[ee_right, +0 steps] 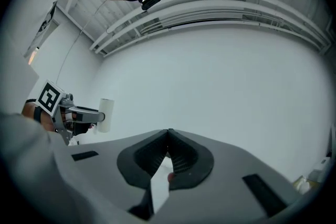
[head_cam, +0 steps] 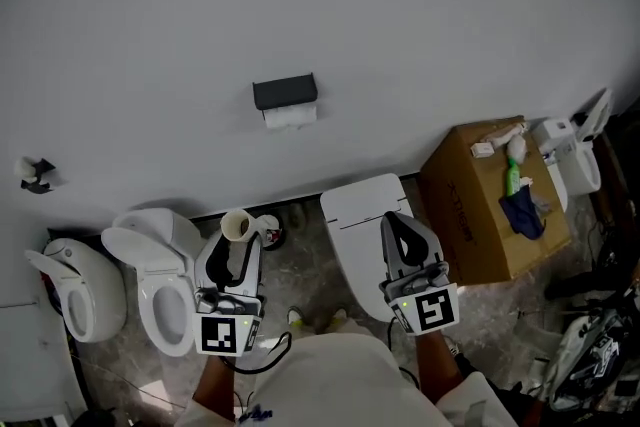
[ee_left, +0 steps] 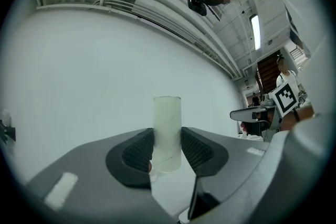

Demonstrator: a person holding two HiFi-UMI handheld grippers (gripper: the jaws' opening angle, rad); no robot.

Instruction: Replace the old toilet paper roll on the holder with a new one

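Observation:
A black paper holder [head_cam: 285, 91] hangs on the white wall, with white paper [head_cam: 290, 116] showing under its cover. My left gripper [head_cam: 237, 243] is low at the left, shut on an upright empty cardboard tube [head_cam: 237, 226]. In the left gripper view the pale tube [ee_left: 167, 131] stands pinched between the two black pads of the left gripper [ee_left: 167, 150]. My right gripper [head_cam: 405, 235] is over the toilet tank lid, shut with nothing in it; in its own view the pads of the right gripper [ee_right: 168, 140] meet. That view also shows the tube [ee_right: 106, 115] at the left.
A white toilet [head_cam: 165, 290] and a second fixture [head_cam: 80, 295] stand at the lower left. A tank lid [head_cam: 360, 210] is in the middle. At the right a cardboard box [head_cam: 470, 215] carries a green bottle [head_cam: 512, 177] and a blue cloth [head_cam: 522, 212].

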